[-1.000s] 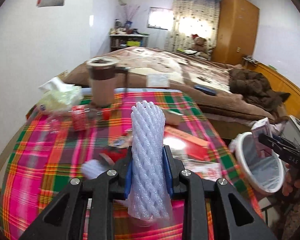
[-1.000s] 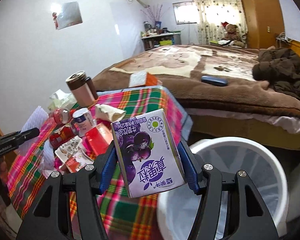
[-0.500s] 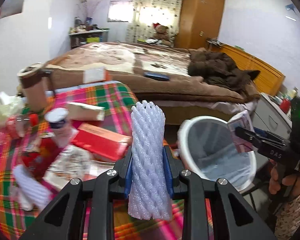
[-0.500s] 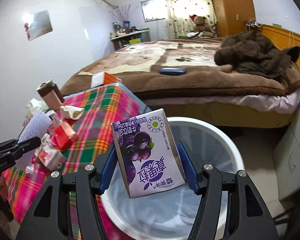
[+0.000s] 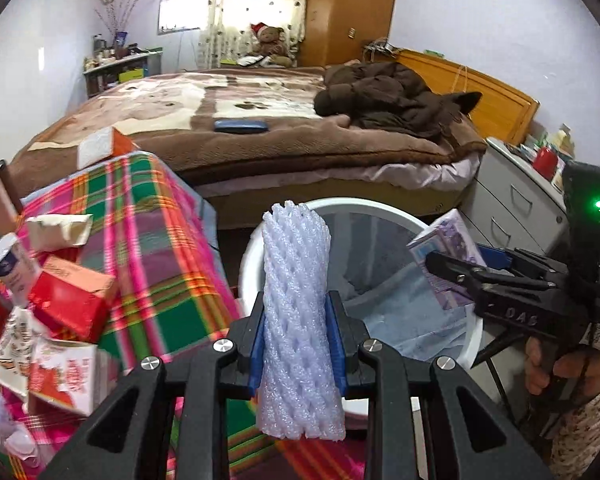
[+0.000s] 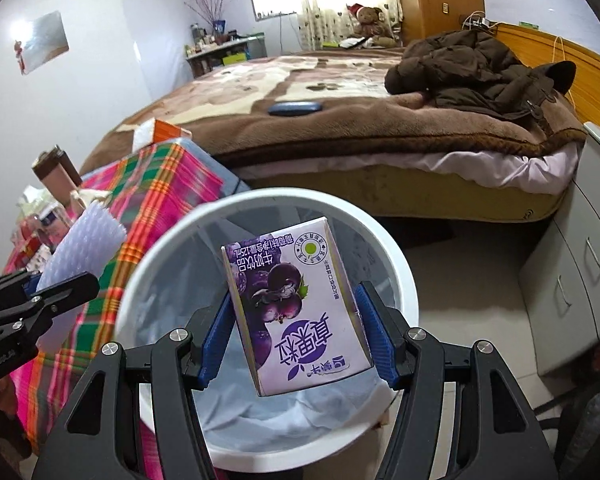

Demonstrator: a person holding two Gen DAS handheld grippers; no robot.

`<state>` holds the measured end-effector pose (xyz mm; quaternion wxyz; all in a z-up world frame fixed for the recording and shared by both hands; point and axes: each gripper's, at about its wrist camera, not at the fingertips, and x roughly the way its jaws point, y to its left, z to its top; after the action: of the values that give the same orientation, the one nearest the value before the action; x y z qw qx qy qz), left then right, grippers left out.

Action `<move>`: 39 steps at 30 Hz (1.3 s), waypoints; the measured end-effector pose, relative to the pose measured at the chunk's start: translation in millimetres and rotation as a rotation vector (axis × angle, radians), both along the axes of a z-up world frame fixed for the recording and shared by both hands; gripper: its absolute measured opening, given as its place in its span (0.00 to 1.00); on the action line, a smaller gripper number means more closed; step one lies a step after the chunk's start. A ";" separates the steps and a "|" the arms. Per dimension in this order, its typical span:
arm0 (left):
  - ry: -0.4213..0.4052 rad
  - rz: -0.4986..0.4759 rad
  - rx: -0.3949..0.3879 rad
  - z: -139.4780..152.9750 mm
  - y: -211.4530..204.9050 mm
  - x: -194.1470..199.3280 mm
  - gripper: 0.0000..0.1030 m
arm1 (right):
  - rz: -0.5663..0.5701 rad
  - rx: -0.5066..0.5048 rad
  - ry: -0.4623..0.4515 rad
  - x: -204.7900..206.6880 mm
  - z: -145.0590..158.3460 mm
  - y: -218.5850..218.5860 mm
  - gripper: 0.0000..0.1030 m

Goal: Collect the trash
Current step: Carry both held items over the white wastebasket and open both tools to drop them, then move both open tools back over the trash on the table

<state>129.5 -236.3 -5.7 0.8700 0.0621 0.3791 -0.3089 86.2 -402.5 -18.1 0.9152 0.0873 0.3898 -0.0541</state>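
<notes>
My left gripper point(image 5: 297, 336) is shut on a white foam fruit net point(image 5: 298, 312), held upright near the left rim of the white trash bin point(image 5: 260, 240). My right gripper point(image 6: 296, 340) is shut on a purple milk carton point(image 6: 296, 312), held over the mouth of the trash bin point(image 6: 172, 240), which has a pale blue liner. The right gripper and the carton point(image 5: 444, 256) show at the bin's right side in the left wrist view. The left gripper with the foam net point(image 6: 80, 252) shows at the left in the right wrist view.
A table with a plaid cloth point(image 5: 148, 232) stands left of the bin and bears red boxes point(image 5: 72, 304), a small bottle point(image 5: 12, 268) and crumpled paper point(image 5: 56, 232). A bed point(image 5: 260, 128) lies behind. A grey drawer cabinet point(image 6: 580, 264) stands to the right.
Both grippers have swung right from the table toward the bin. The carton now hangs over the bin's mouth and the foam net is at its left rim. Both grips are unchanged.
</notes>
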 end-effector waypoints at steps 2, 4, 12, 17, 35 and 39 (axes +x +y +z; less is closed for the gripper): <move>0.007 -0.003 0.007 -3.8 -7.5 1.3 0.28 | 0.009 -0.007 0.016 2.7 -4.3 1.6 0.60; 0.007 -0.003 0.015 -6.2 -11.2 2.4 0.28 | 0.012 -0.013 0.021 3.3 -6.6 -1.2 0.60; 0.020 -0.002 0.007 -9.6 -10.4 8.7 0.60 | 0.010 -0.013 0.050 8.1 -12.8 -2.8 0.62; 0.018 0.025 0.000 -8.5 -2.6 11.5 0.64 | -0.002 -0.024 0.048 7.2 -11.3 -0.7 0.71; -0.020 0.134 -0.050 10.4 65.3 0.1 0.67 | 0.016 0.003 -0.039 2.4 9.3 32.8 0.71; -0.042 0.192 -0.060 15.6 91.0 -3.3 0.67 | 0.051 0.015 -0.075 3.0 17.0 51.5 0.71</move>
<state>126.2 -145.3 9.8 0.9049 0.0058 0.3555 -0.2338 89.2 -351.0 -1.2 0.9295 0.0861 0.3578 -0.0243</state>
